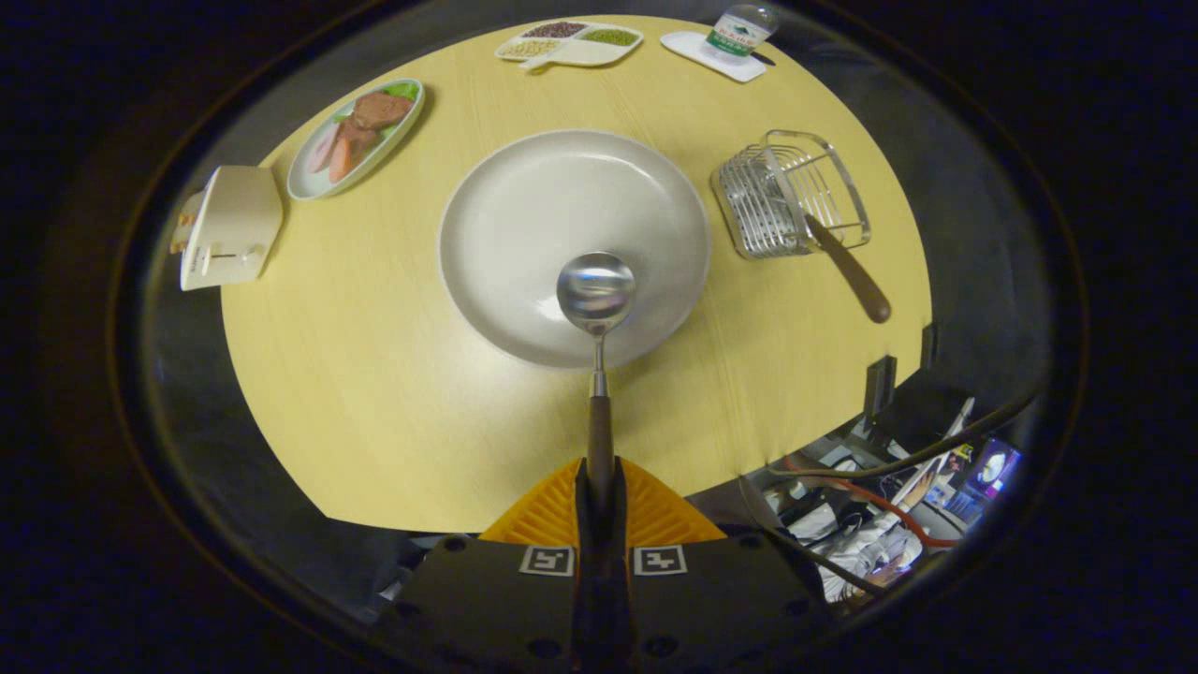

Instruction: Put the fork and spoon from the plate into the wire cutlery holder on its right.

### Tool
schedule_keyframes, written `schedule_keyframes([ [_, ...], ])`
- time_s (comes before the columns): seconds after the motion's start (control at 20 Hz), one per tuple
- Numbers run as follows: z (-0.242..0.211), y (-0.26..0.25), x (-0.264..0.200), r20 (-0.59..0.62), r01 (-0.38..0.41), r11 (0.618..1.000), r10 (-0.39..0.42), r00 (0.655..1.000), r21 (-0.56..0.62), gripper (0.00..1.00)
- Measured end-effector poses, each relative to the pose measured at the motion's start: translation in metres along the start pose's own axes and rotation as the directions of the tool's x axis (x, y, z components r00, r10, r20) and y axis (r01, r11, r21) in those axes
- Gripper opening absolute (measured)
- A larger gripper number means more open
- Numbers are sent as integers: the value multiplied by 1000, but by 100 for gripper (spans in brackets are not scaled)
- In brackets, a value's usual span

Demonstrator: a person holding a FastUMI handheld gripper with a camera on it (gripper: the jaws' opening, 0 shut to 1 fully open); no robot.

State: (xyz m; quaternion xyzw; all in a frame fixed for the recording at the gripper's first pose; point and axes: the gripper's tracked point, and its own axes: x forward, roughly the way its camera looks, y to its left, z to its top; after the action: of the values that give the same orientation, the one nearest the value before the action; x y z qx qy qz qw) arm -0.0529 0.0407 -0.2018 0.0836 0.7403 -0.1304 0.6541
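My gripper (599,473) is shut on the brown handle of a spoon (596,304). The spoon points straight ahead from the fingers, and its shiny bowl hangs over the near part of a large white plate (505,215). The plate's dish holds nothing else. To the plate's right stands the wire cutlery holder (791,192). A brown handle, the fork's (847,271), sticks out of the holder and leans toward me over its near rim. The fork's tines are hidden among the wires.
The round yellow table (374,402) also carries a white toaster (229,225) at the left and a plate of meat and greens (356,136) beyond it. At the far edge lie a divided dish of beans (569,42) and a bottle on a small tray (716,47). Cables and gear lie past the near right edge.
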Motion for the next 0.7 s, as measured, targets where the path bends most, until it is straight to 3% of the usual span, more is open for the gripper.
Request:
schedule_keyframes([
  [0.4, -3, -30, -61, 0, -36, 996, 36, 999, 78, 9],
  [0.7, 38, -70, -78, 16, -69, 973, 67, 998, 220, 9],
])
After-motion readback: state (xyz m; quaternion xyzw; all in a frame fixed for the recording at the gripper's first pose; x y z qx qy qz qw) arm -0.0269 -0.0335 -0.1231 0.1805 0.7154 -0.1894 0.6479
